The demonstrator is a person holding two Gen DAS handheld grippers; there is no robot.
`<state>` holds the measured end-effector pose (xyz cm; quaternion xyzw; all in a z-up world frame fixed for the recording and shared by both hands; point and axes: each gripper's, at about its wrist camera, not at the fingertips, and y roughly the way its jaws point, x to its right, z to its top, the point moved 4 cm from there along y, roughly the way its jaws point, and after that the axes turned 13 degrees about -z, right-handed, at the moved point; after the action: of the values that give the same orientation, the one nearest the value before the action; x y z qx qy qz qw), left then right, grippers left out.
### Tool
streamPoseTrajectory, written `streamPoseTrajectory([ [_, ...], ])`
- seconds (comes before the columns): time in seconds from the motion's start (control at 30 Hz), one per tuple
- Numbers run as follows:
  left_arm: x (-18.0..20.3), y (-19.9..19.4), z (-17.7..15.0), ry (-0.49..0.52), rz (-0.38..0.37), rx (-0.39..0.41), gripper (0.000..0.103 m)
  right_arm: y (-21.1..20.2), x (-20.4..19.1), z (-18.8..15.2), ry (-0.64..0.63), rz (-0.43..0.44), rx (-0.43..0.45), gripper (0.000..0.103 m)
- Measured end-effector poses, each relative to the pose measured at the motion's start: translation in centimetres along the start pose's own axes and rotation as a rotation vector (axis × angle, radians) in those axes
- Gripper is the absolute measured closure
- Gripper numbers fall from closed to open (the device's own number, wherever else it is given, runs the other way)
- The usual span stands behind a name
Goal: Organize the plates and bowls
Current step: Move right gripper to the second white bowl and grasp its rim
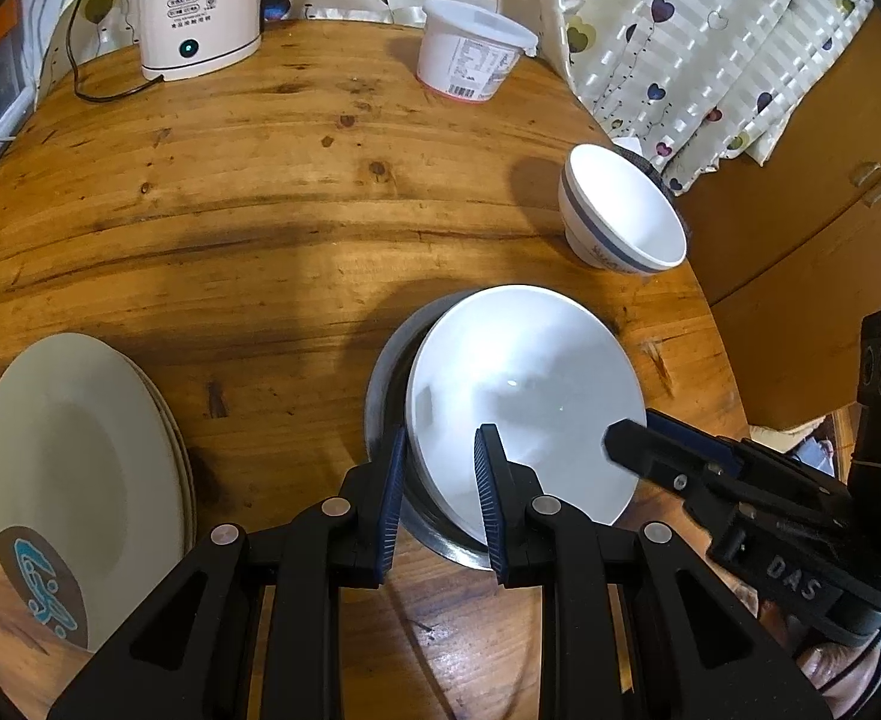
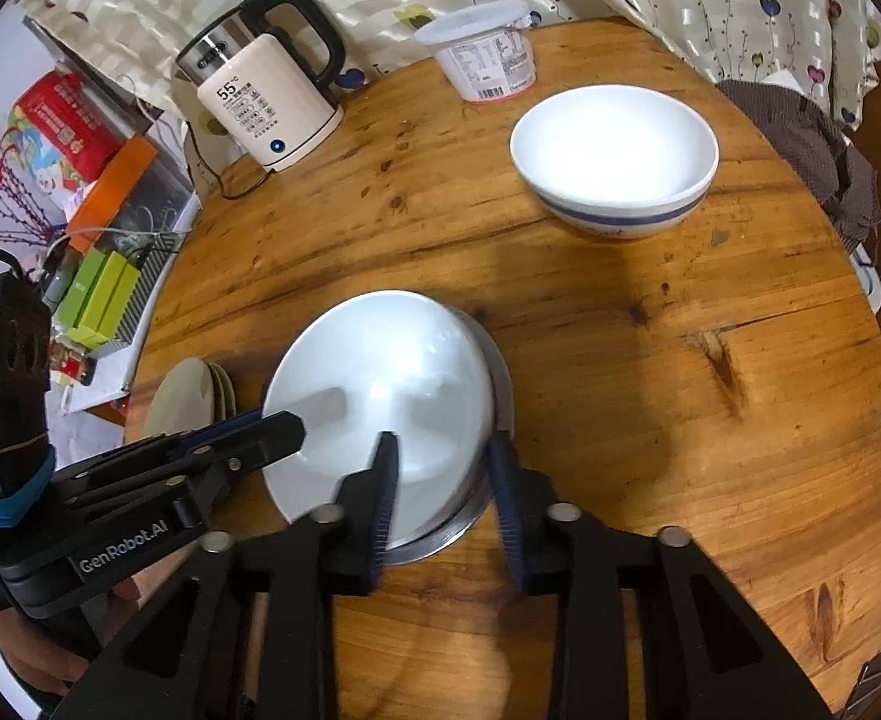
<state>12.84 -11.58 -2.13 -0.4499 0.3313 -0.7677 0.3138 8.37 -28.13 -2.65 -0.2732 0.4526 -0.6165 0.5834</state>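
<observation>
While my left fingers (image 1: 440,468) pinch the white bowl's (image 1: 524,384) near rim at lower centre, nested in a steel bowl (image 1: 380,414) on the tabletop (image 1: 260,210), my right fingers (image 2: 443,468) straddle both rims; grip unclear.

A round, knotty wooden tabletop (image 2: 650,396) carries everything. Right at the fingers (image 1: 392,492) a steel bowl (image 1: 383,396) stands on the wood. Left of the left fingers lies a stack of cream plates (image 1: 74,468). Beyond the fingers to the right stands a white bowl with a blue band (image 2: 614,162). Far past them, at the back edge, stand a cream kettle (image 1: 194,6) and a lidded white tub (image 1: 470,51).
</observation>
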Motion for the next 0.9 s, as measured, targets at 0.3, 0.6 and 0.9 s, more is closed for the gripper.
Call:
streamPoseTrajectory([
  [0.3,-0.5,-0.1,0.1,-0.003,0.002,0.007,0.080,0.2,0.3,0.1,0.016,0.012,-0.002,0.090],
  [0.6,-0.2,-0.1,-0.1,0.009,-0.018,0.001,0.080,0.0,0.4,-0.1,0.024,0.010,-0.002,0.090],
  [0.9,-0.7,-2.0,0.5,-0.015,-0.055,0.067,0.078,-1.9,2.1,0.5,0.082,0.060,0.048,0.064],
])
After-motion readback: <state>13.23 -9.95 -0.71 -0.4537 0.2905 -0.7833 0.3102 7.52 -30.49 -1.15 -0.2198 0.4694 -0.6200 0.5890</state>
